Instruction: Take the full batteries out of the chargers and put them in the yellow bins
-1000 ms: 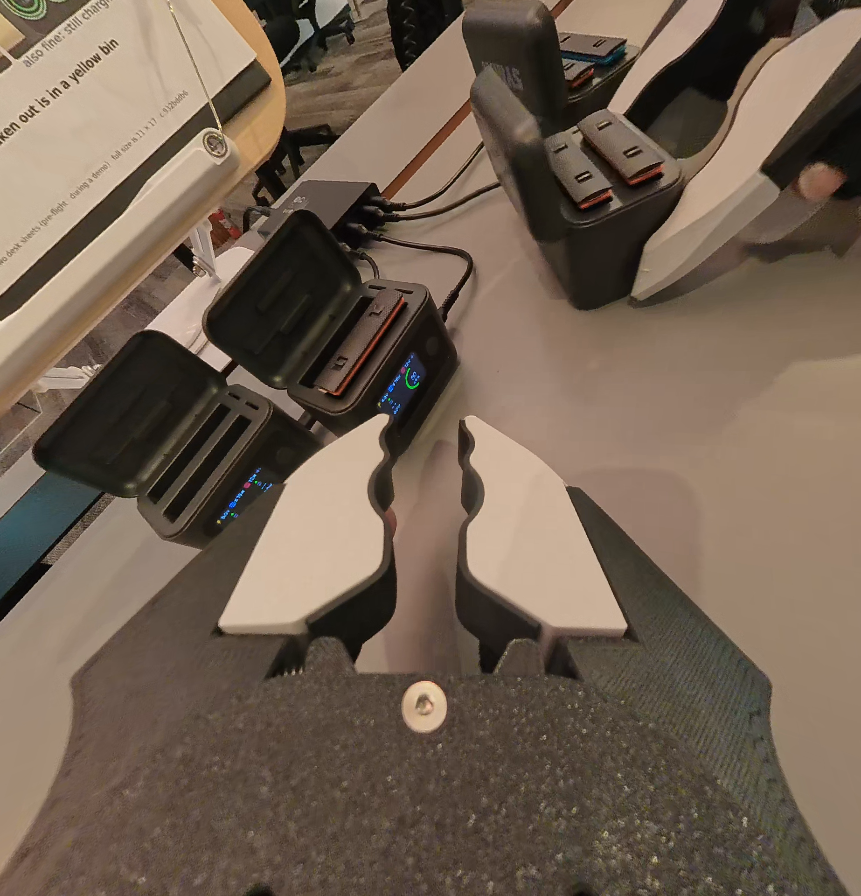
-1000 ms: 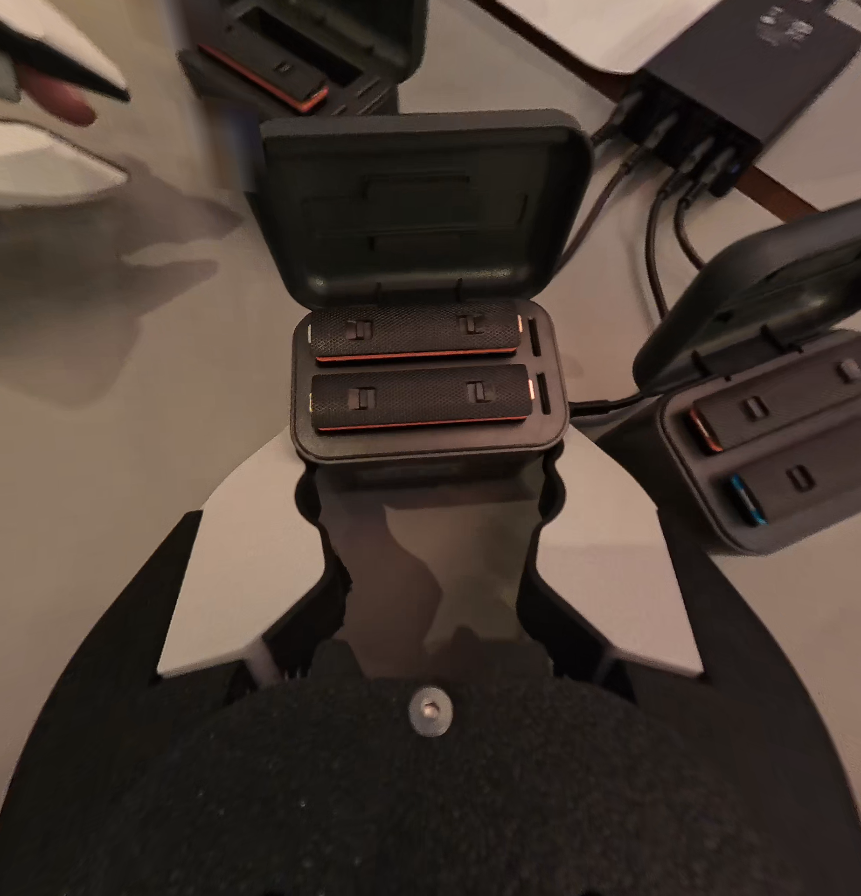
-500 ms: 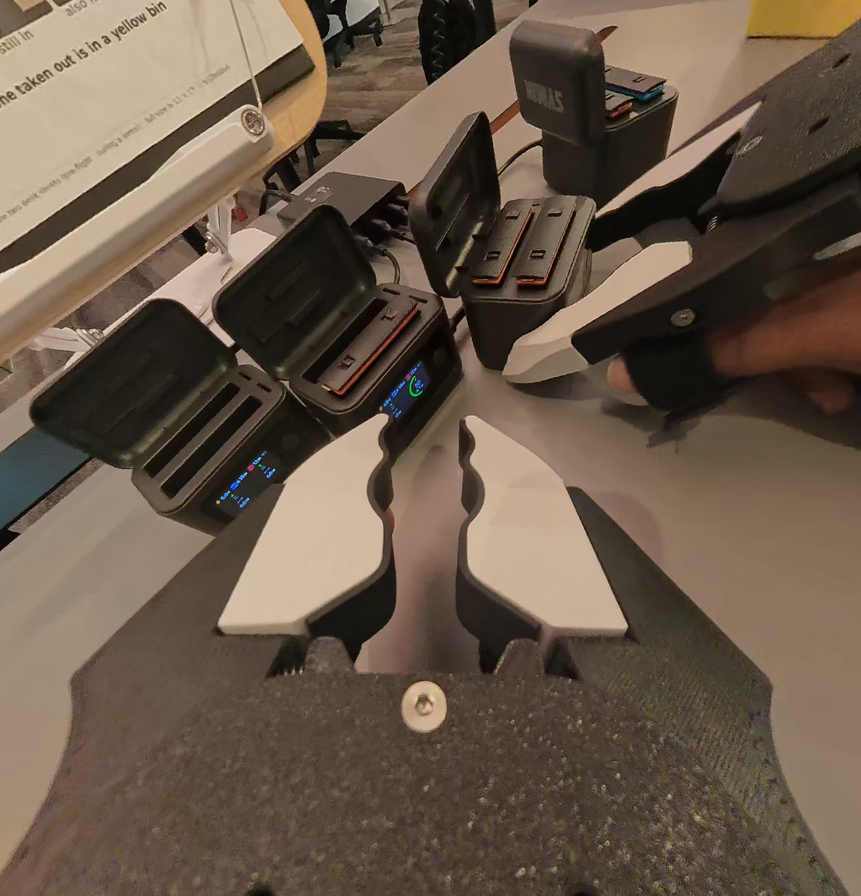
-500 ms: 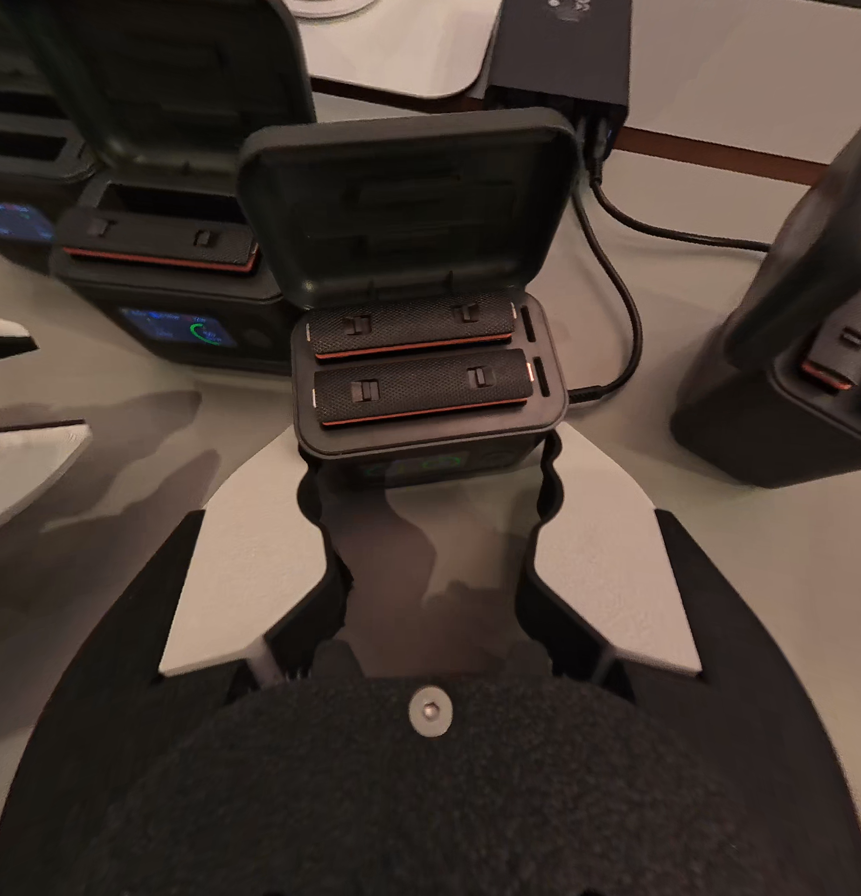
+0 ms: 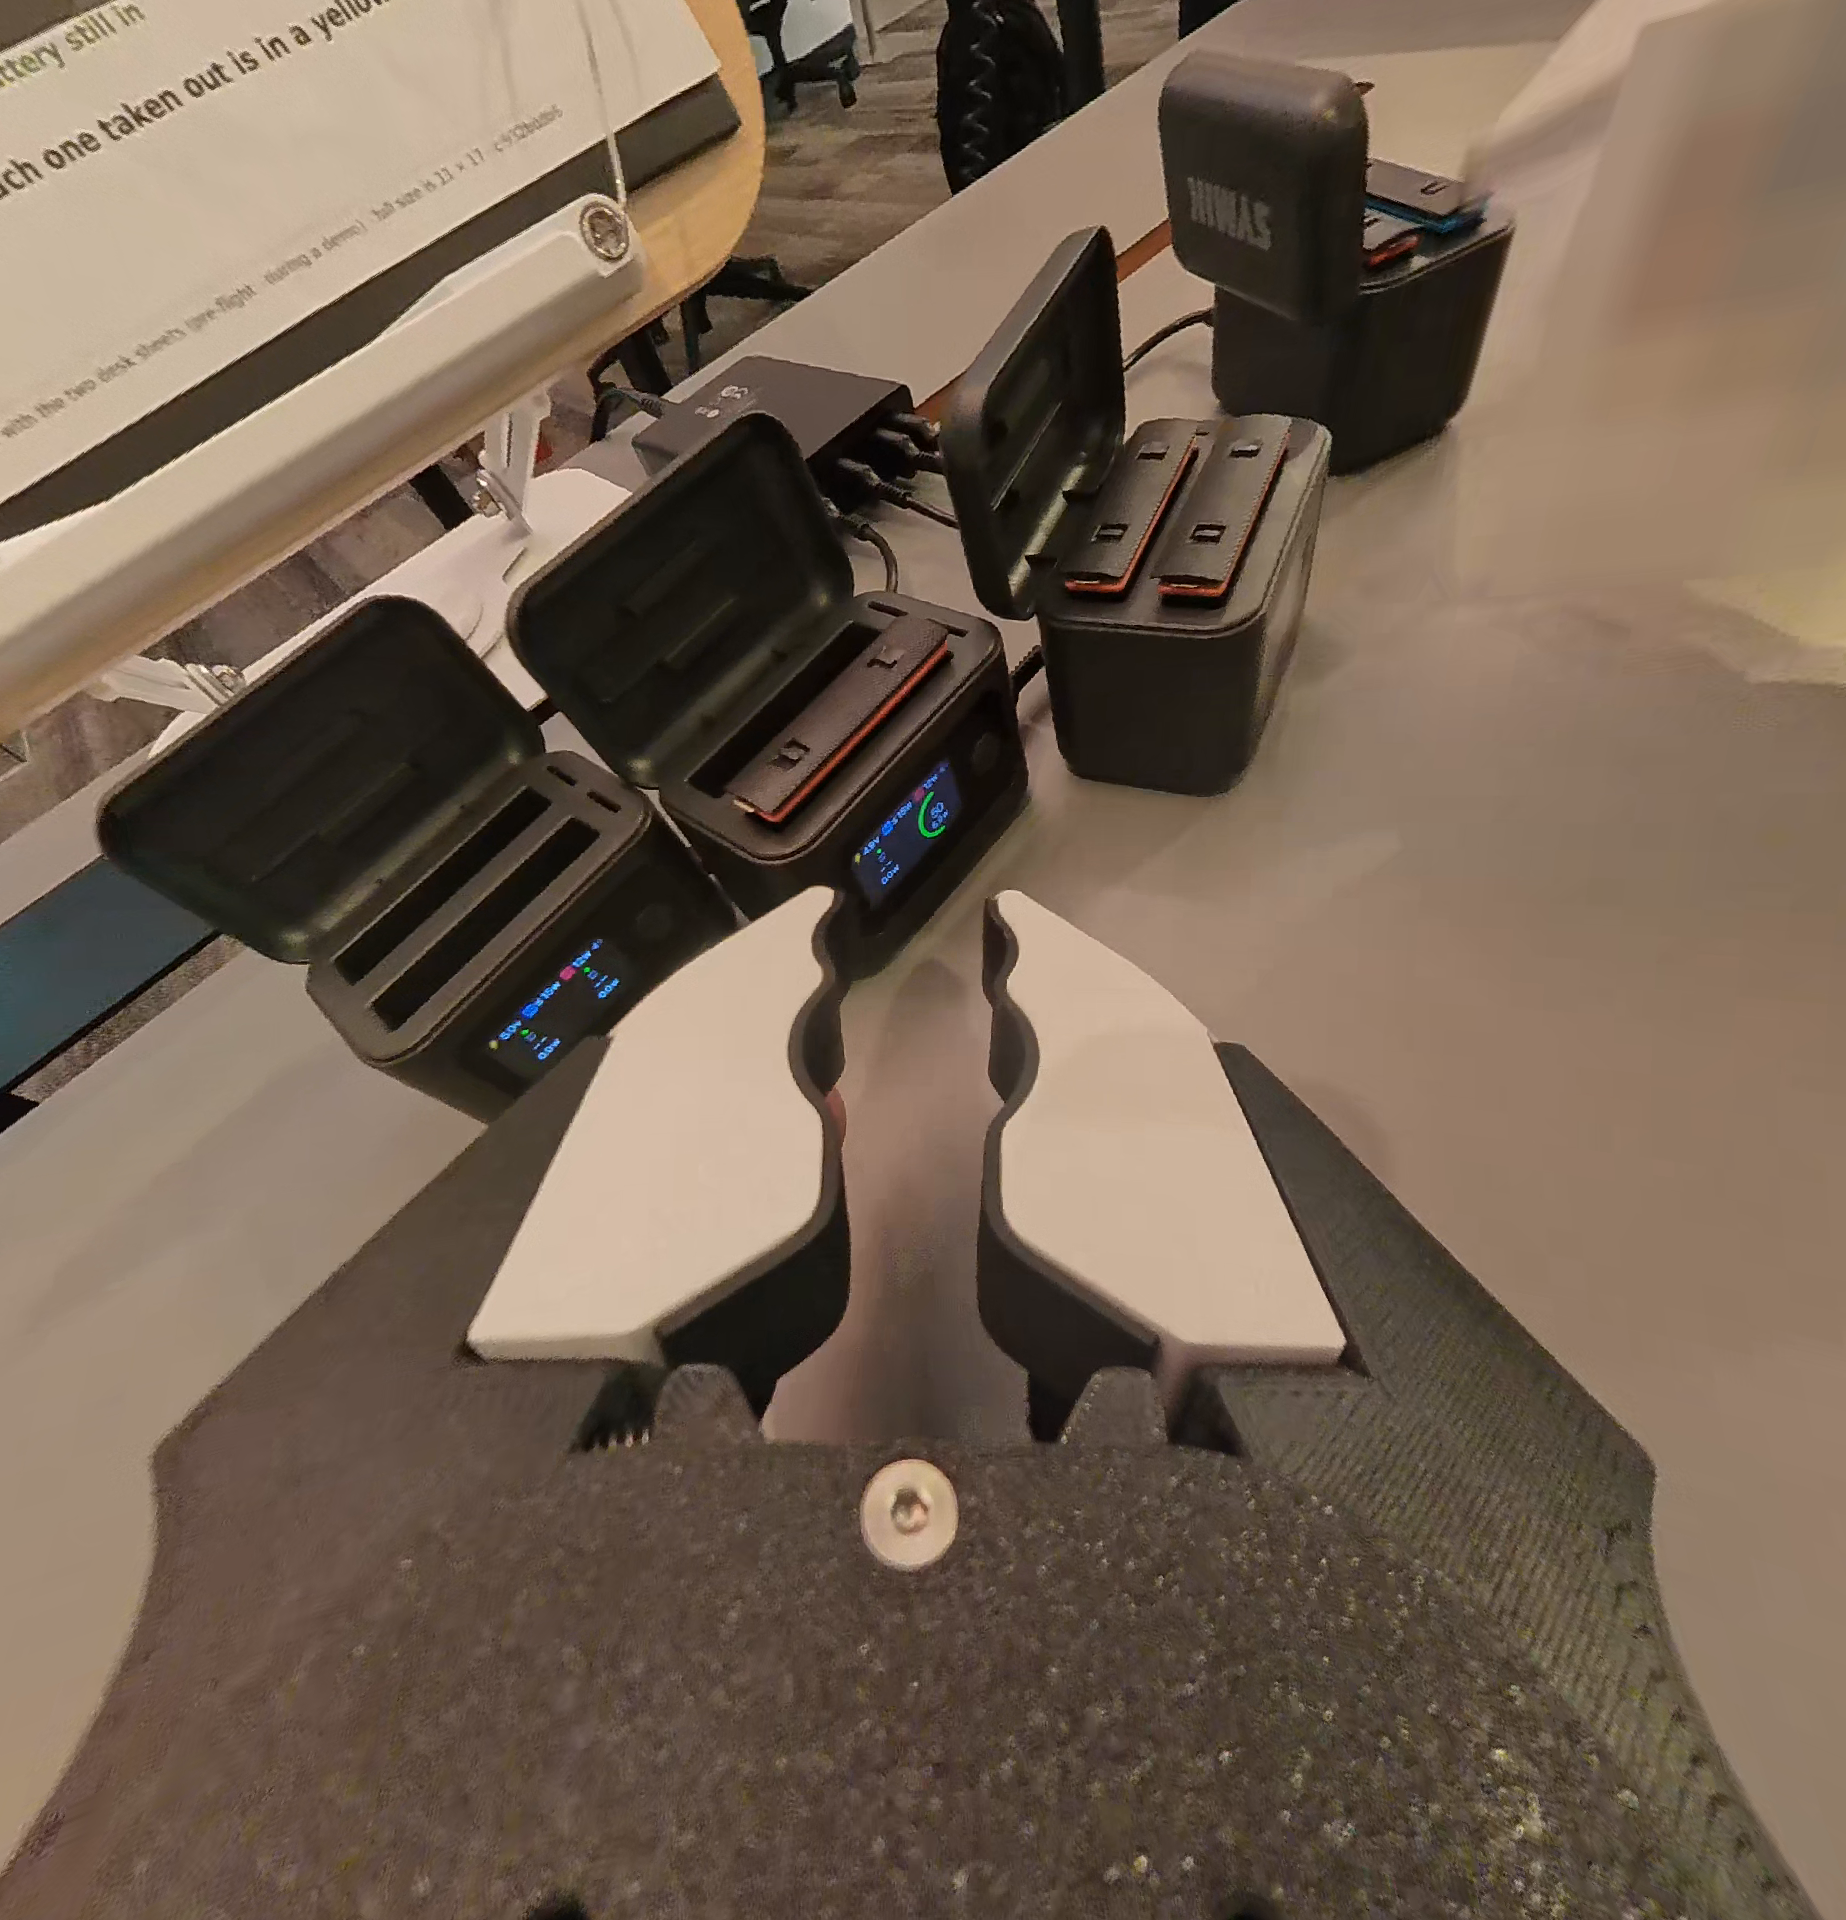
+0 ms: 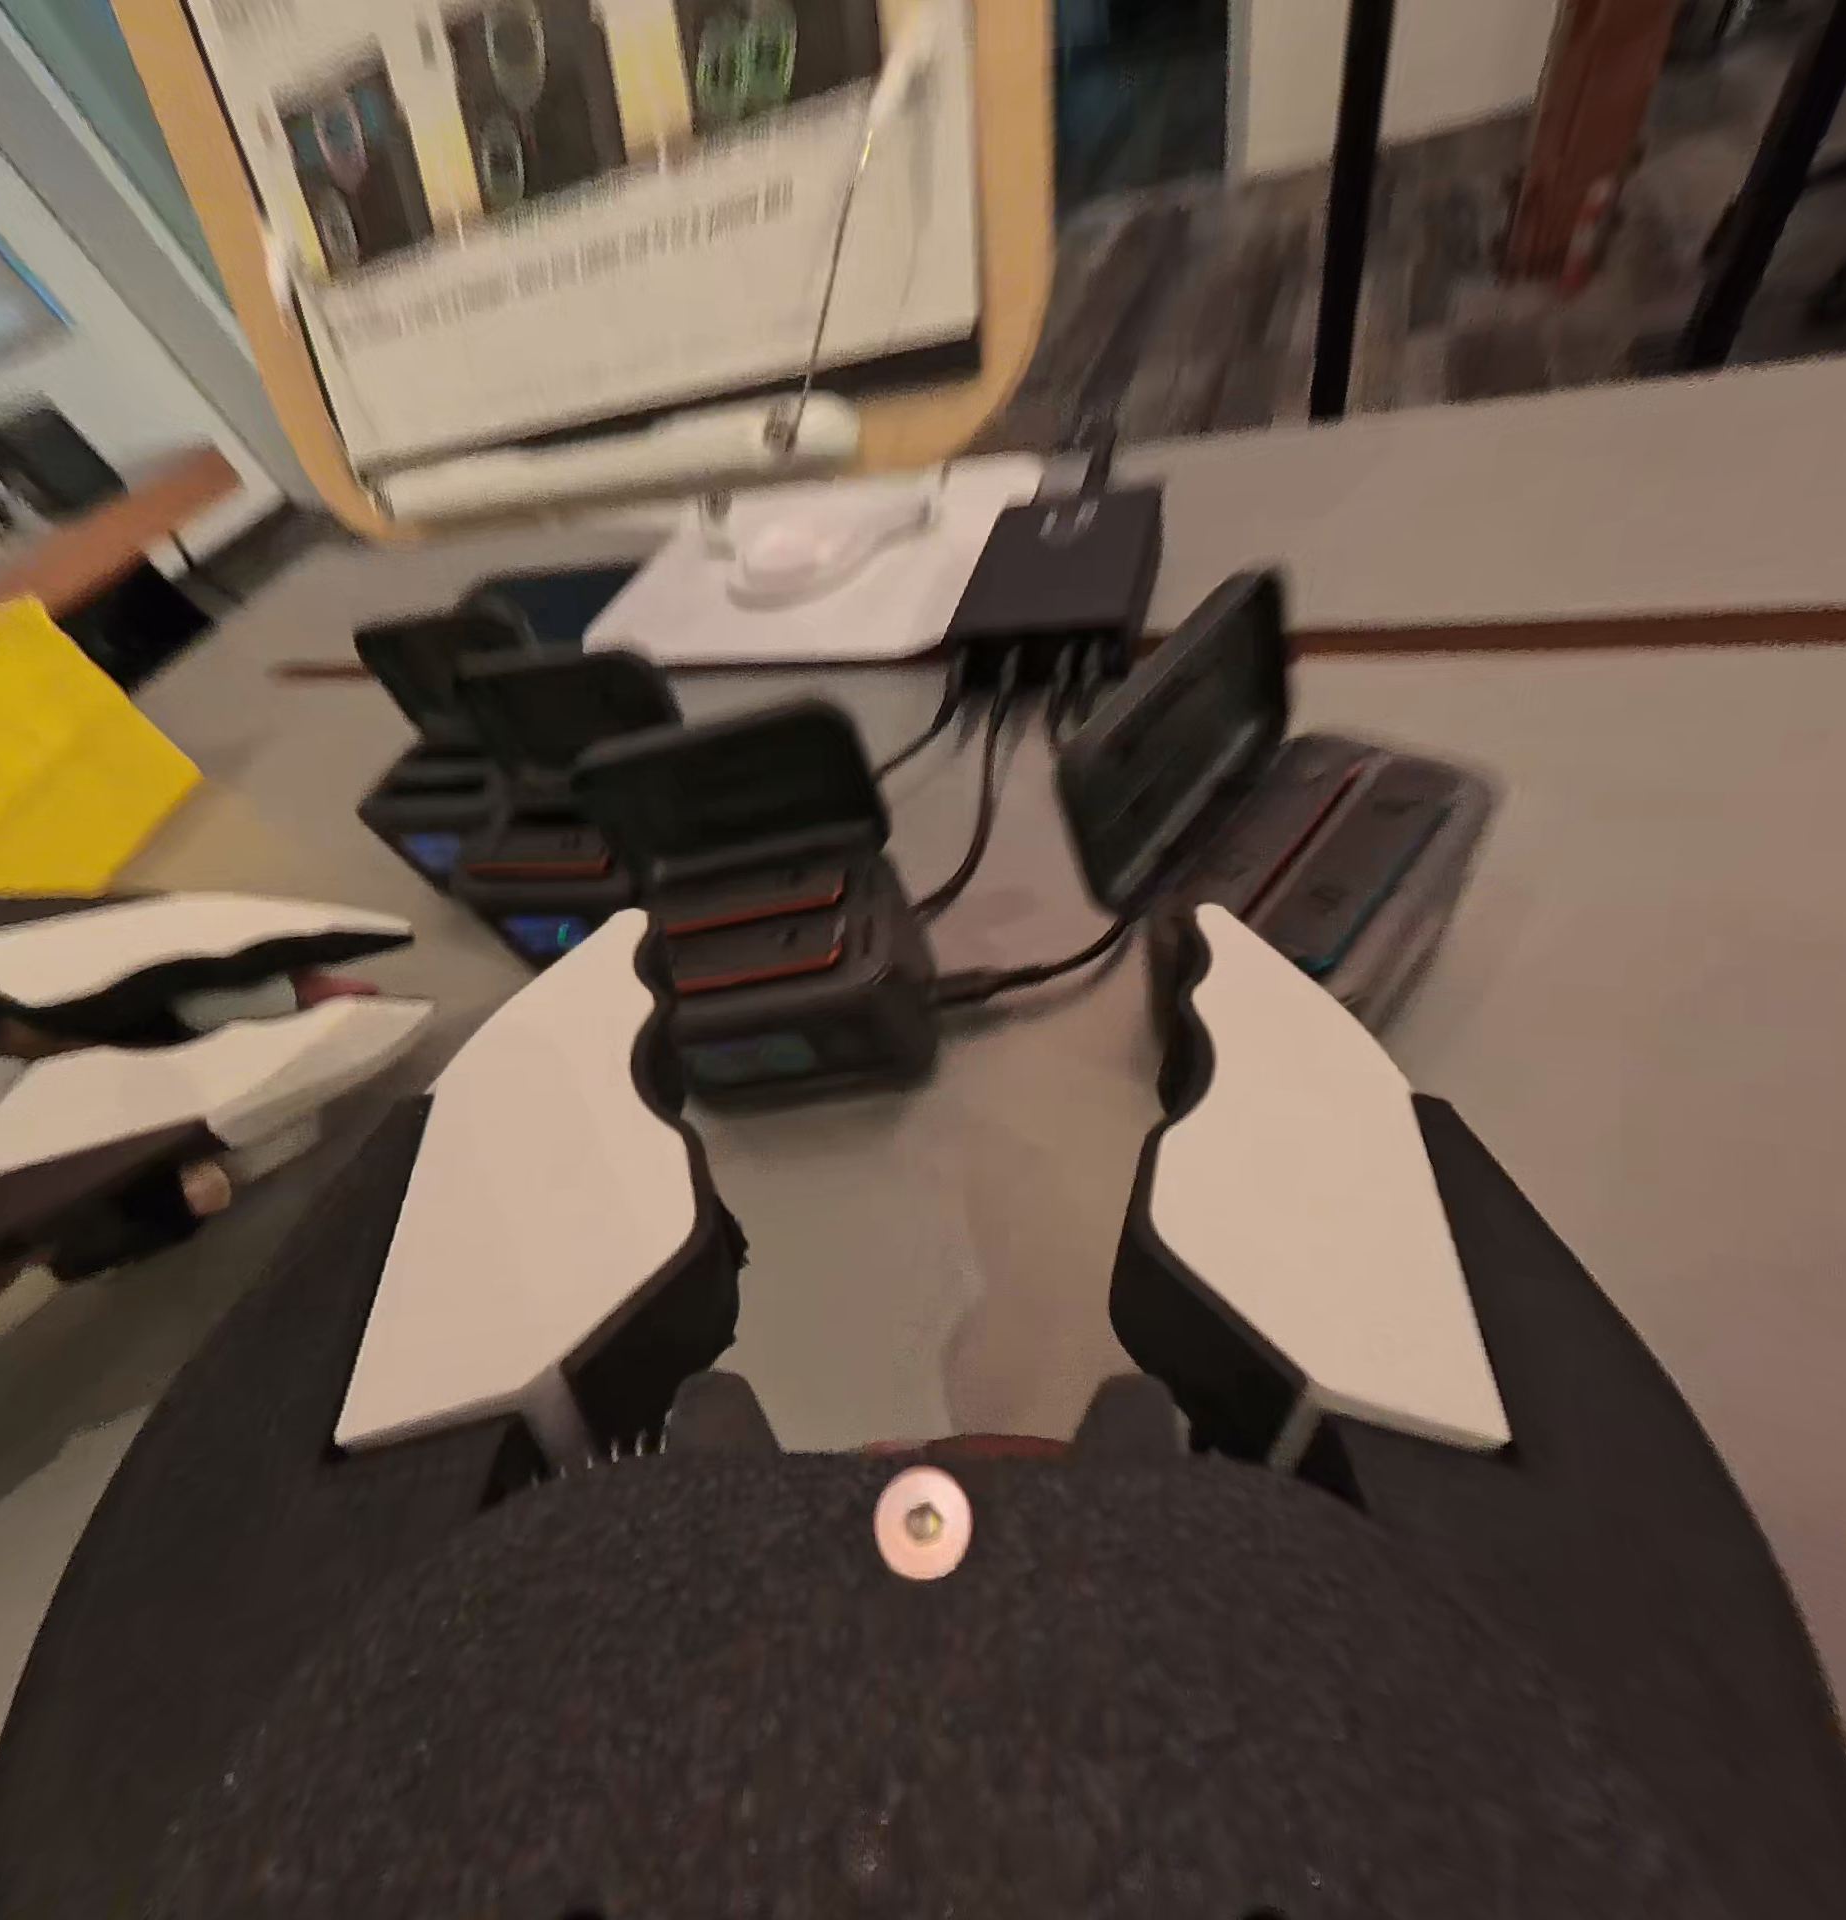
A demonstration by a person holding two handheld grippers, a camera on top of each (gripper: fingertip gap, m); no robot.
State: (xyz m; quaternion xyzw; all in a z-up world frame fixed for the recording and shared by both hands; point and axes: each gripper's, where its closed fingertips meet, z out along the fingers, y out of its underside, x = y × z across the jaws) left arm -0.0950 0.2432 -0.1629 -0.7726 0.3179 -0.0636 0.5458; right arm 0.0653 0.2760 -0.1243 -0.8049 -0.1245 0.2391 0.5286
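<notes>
Four black chargers stand open in a row. In the left wrist view the nearest charger [image 5: 462, 935] has empty slots. The second charger [image 5: 898, 790] holds one orange-edged battery [image 5: 846, 717]. The third charger [image 5: 1179, 644] holds two orange-edged batteries [image 5: 1179, 520]. The far charger [image 5: 1355, 343] holds a blue-edged and an orange-edged one. My left gripper [image 5: 908, 914] is slightly open and empty, just short of the second charger. My right gripper [image 6: 919, 935] is wide open and empty, a little back from the third charger [image 6: 794, 987]. A yellow bin [image 6: 57, 758] stands at the left.
A black power hub [image 6: 1064, 561] with cables sits behind the chargers. A tilted sign board [image 5: 275, 260] on a white stand overhangs the table's left side. The left gripper [image 6: 358, 977] shows at the left of the right wrist view. The grey table [image 5: 1470, 1039] stretches to the right.
The two-battery charger moved left, next to the other chargers, between my right fingers. My right gripper has since drawn back and tilted up. My left gripper has hardly moved.
</notes>
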